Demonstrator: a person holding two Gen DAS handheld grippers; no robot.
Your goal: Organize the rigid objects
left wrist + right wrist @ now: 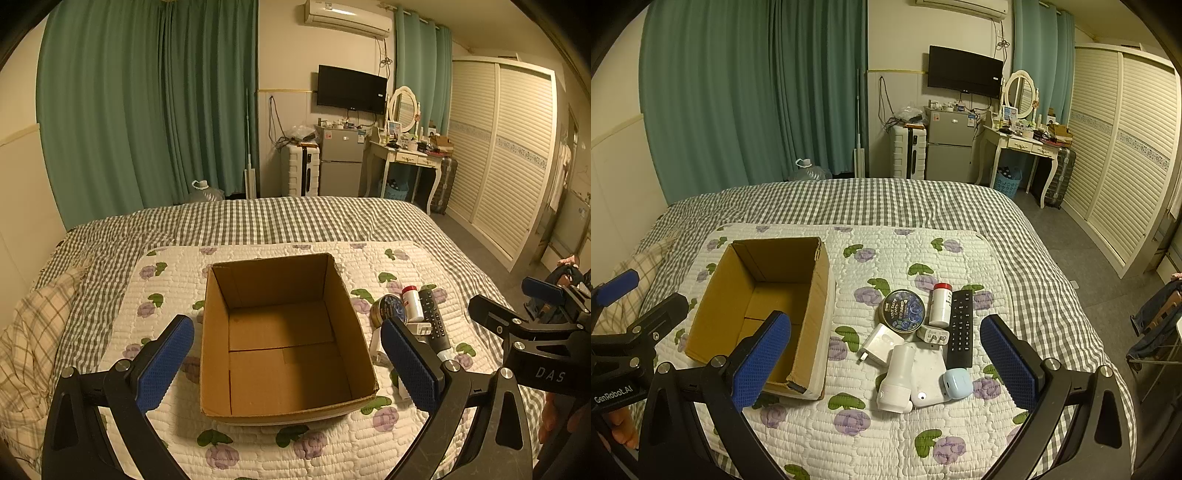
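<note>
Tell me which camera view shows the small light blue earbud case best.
The right wrist view: the earbud case lies fully visible below the remote. The left wrist view does not show it; the left hand-held gripper blocks that spot.

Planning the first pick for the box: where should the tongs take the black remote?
Probably grip the remote across its narrow width near the far end, coming from above: it lies flat and long, and there only the red-capped bottle crowds its left edge.
</note>
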